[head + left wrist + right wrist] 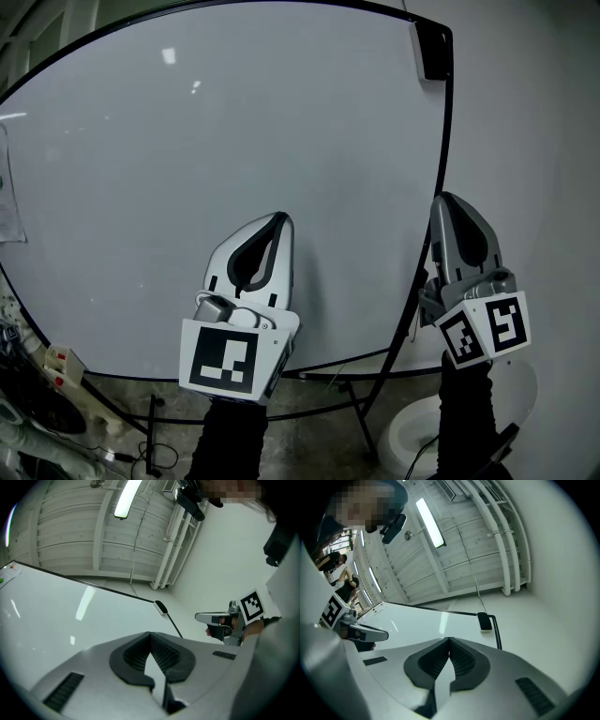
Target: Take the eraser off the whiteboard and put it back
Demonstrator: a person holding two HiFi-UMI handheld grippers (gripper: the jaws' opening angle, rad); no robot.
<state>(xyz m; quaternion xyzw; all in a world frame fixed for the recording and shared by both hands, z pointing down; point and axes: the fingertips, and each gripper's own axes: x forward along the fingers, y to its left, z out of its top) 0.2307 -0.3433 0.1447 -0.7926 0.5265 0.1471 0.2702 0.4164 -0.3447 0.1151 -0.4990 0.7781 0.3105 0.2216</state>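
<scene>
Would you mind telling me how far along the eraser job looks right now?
Done: cannot tell; the eraser sits on the whiteboard, top right corner. In hand: nothing; the left tool and right tool are shut, empty, well below it. Left: either the whole job or nothing.

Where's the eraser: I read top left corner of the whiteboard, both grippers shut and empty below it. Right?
Wrong corner: the head view shows the eraser at the whiteboard's top right corner. The rest holds: left gripper and right gripper are both shut and empty below it.
</scene>
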